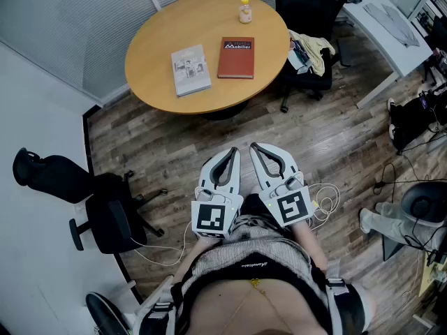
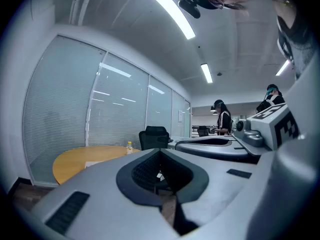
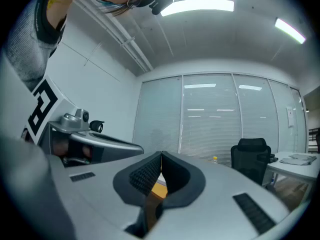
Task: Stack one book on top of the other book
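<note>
Two books lie side by side on the round wooden table [image 1: 154, 68]: a pale grey-white book [image 1: 191, 69] on the left and a red-brown book [image 1: 236, 57] on the right. Both grippers are held close to the person's body, far short of the table. My left gripper [image 1: 231, 151] and my right gripper [image 1: 254, 147] are shut with nothing between the jaws. In the left gripper view the closed tips [image 2: 160, 154] point level toward the table [image 2: 75, 161]. The right gripper view shows its closed tips [image 3: 161, 156] with a sliver of the table behind them.
A small yellow bottle [image 1: 245, 10] stands at the table's far edge. A black office chair [image 1: 105, 215] sits at the left, another chair with clothing [image 1: 307, 51] beside the table's right. A white desk [image 1: 391, 26] is at top right. Cables lie on the wood floor [image 1: 335, 138].
</note>
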`<act>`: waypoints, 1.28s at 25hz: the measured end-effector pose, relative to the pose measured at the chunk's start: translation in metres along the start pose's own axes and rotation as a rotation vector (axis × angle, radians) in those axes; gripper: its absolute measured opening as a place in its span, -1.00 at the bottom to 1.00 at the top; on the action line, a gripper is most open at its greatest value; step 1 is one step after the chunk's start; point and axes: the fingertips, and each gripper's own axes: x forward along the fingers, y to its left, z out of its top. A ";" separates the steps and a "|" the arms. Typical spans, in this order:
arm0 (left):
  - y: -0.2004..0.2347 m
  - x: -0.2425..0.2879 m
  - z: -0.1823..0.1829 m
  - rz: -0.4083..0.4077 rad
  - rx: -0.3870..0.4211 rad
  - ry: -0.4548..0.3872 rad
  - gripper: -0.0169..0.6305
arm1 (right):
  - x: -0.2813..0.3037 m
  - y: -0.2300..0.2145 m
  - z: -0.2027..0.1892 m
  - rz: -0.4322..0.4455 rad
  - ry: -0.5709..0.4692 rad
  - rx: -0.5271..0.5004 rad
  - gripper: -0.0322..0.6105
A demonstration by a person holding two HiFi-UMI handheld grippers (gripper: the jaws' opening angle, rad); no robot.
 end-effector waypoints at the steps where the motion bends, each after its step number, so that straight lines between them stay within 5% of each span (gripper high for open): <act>1: -0.001 0.000 0.000 0.001 -0.005 0.002 -0.89 | -0.002 -0.001 0.000 0.002 -0.006 0.017 -0.83; 22: -0.002 0.030 0.011 0.027 -0.013 0.003 -0.89 | 0.012 -0.027 -0.020 0.029 0.052 -0.011 -0.83; 32: 0.046 0.079 0.009 -0.080 -0.062 0.005 -0.89 | 0.072 -0.052 -0.014 -0.059 0.018 0.030 -0.82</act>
